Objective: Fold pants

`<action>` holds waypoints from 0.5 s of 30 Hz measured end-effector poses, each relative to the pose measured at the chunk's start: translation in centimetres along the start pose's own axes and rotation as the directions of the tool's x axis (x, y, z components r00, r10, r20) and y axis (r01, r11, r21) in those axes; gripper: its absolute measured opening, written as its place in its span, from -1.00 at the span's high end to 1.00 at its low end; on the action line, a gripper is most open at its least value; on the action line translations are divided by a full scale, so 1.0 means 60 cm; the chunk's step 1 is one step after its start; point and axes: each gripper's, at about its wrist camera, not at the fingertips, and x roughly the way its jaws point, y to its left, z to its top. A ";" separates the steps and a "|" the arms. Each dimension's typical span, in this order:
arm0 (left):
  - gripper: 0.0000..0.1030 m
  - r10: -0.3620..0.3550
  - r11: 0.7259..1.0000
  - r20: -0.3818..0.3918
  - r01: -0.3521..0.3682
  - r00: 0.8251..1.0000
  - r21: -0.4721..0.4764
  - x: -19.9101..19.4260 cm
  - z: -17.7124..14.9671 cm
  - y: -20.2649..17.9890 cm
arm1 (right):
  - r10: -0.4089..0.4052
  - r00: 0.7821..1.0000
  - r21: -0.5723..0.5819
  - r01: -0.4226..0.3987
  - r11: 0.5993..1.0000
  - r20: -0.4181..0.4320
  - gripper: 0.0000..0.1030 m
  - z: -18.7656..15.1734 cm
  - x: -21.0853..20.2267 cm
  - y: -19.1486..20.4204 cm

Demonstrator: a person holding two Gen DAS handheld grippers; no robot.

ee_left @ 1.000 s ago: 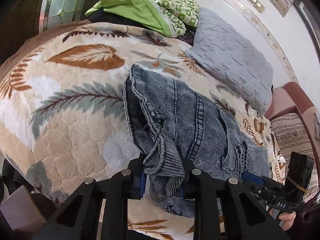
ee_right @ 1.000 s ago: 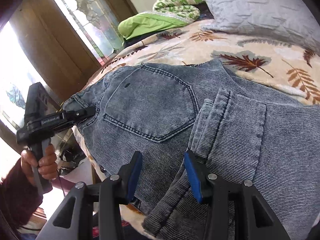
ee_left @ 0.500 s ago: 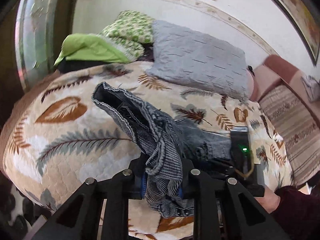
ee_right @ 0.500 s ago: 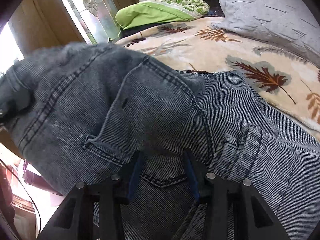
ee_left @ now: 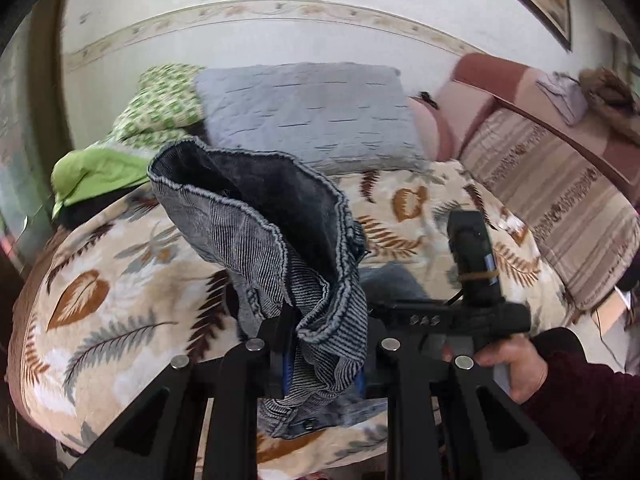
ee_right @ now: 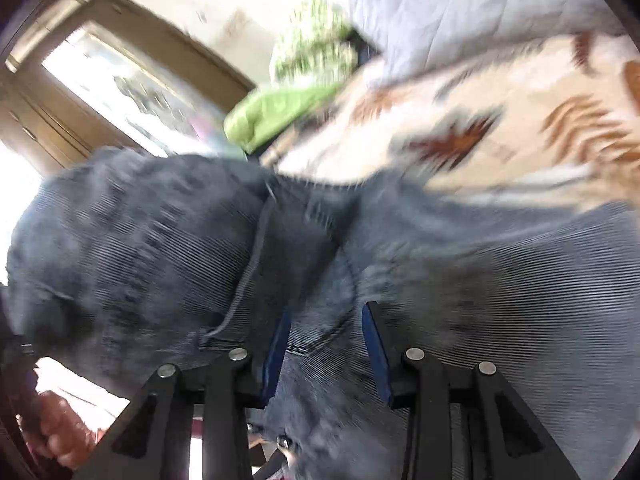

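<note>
While the left hand-held gripper (ee_left: 322, 354) clamps them, pants (ee_left: 260, 232) rise up-left.

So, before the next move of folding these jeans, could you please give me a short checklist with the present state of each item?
1. Left gripper shut on the jeans: ok, a bunch of denim sits pinched between its fingers.
2. Right gripper has a firm hold: not ok yet, its jaws are closing with denim between them, and the pads do not clearly press.
3. Lifted part hangs free of the blanket: ok in the left wrist view.
4. Landing area on the blanket free: cannot tell, the lifted denim hides much of it.
5. Grey pillow and green bedding out of the way: ok, both lie at the far end.
</note>
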 end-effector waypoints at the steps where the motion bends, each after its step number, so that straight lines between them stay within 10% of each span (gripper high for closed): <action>1: 0.55 -0.013 1.000 -0.009 0.013 1.000 0.027 0.005 0.007 -0.023 | -0.006 1.000 0.012 0.005 1.000 0.031 0.20 0.000 -0.036 -0.015; 9: 0.44 -0.101 0.964 -0.194 0.144 0.976 0.223 0.128 0.005 -0.216 | -0.209 0.937 0.220 0.149 0.964 0.281 0.18 -0.011 -0.268 -0.143; 15: 0.09 -0.110 0.945 -0.304 0.195 0.946 0.263 0.173 -0.026 -0.268 | -0.259 0.905 0.248 0.180 0.952 0.337 0.17 -0.011 -0.308 -0.161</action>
